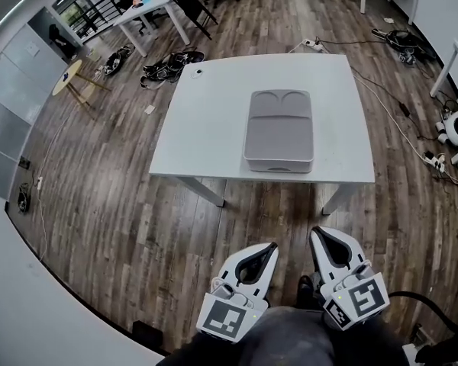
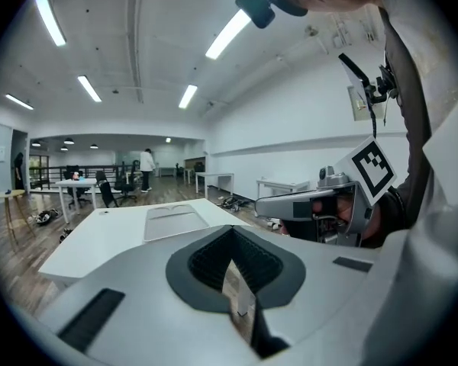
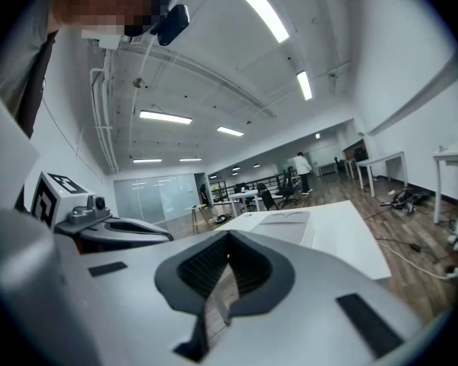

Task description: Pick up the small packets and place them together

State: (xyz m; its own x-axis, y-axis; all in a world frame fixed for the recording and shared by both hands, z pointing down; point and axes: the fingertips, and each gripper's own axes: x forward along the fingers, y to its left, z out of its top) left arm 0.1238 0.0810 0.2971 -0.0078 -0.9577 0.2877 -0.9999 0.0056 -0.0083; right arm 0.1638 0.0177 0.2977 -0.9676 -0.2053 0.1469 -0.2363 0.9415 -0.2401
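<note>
Both tongs closed and empty, short of the surface; no packets in sight.

Near, bottom of frame: left tongs point(image 1: 269, 247) and right tongs point(image 1: 319, 235) sit side by side close to the body, tips pinched together with nothing between them, over the wood floor point(image 1: 122, 204). Farther up, centre frame: white surface point(image 1: 214, 128) with a grey lidded box point(image 1: 279, 128) in the middle, apparently closed. The small packets show in no view; my guess is they're inside the box, can't confirm. Expect light, soft, slick film that's easy to crush or let slip. I'd pinch across a sealed edge or corner with a gentle squeeze, not the puffy middle. The lid probably has to come off first.
</note>
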